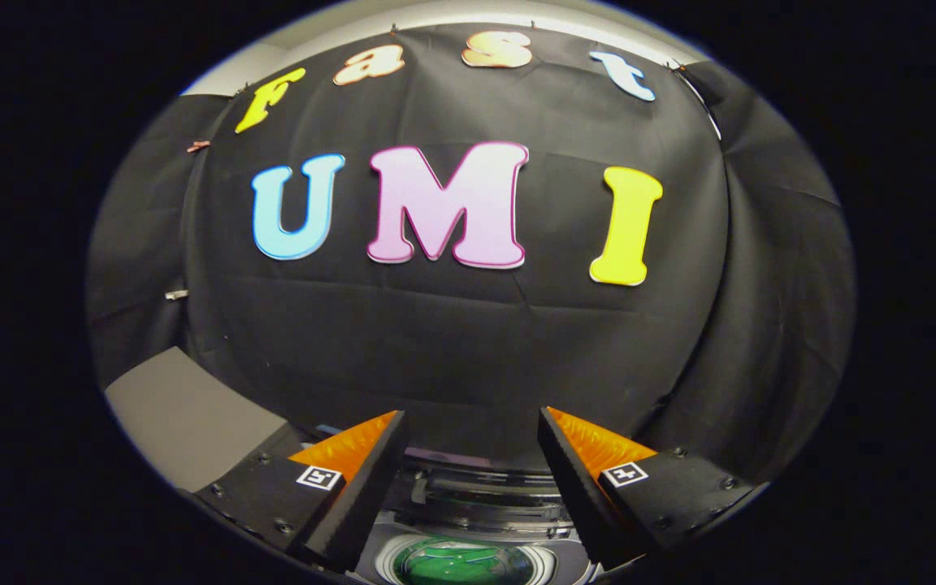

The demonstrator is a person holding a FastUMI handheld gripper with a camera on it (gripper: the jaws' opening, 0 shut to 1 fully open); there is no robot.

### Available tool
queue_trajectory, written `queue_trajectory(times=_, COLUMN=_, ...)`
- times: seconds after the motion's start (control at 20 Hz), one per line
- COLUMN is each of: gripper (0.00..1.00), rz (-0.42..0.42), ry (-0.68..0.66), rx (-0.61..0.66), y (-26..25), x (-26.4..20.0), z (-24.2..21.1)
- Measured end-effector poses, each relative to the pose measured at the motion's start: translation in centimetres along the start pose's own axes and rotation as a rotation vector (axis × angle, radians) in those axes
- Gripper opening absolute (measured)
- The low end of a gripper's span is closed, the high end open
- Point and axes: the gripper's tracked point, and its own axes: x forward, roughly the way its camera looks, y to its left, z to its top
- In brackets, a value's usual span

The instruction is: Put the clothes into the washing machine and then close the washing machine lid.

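My gripper stands open, its two fingers spread wide with nothing between them. Below and between the fingers lies the top of the washing machine, dark with a silver-rimmed round opening in which something green shows. Whether that green thing is clothing or a see-through lid I cannot tell. The gripper is held above the machine and points at the booth's back wall.
A black cloth wall stands close behind the machine and wraps round to the right. A grey panel slopes down on the left beside the left finger.
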Motion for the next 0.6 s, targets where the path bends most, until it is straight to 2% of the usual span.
queue_trajectory(times=0.1, gripper=1.0, rz=-0.038, ry=0.114, rx=0.009, y=-1.5, x=2.6, z=-2.8)
queue_trajectory(times=0.25, gripper=0.99, rz=0.006, ry=0.122, rx=0.129, y=-1.5, x=3.8, z=-3.4)
queue_trajectory(times=0.35, gripper=1.0, rz=0.026, ry=0.099, rx=0.083, y=-1.5, x=3.2, z=-3.6)
queue_trajectory(times=0.6, gripper=1.0, rz=0.013, ry=0.065, rx=0.079, y=-1.5, x=2.9, z=-3.7)
